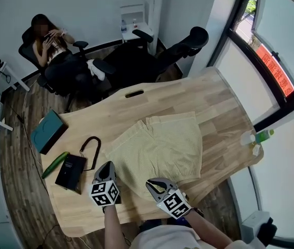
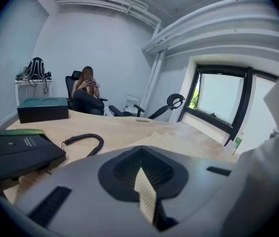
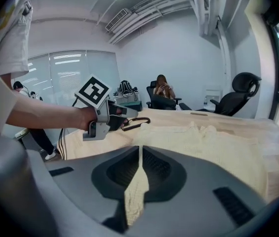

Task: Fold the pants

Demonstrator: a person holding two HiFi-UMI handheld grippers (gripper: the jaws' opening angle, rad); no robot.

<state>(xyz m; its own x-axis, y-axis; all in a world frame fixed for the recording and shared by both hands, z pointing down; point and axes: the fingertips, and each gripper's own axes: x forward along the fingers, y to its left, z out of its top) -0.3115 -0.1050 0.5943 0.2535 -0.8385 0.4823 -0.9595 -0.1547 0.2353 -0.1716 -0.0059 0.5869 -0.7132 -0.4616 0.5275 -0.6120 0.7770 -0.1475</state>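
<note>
My left tool [image 1: 107,166] and right tool [image 1: 155,183] each clamp the pants [image 1: 162,144] at the near edge; I should lift both evenly toward far corners.

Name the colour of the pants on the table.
The pants are pale yellow, clearest in the head view.

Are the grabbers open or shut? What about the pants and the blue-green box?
left gripper: shut on the pants.
right gripper: shut on the pants.
pants: lying flat on the table, near edge pinched.
teal box: closed.
</note>
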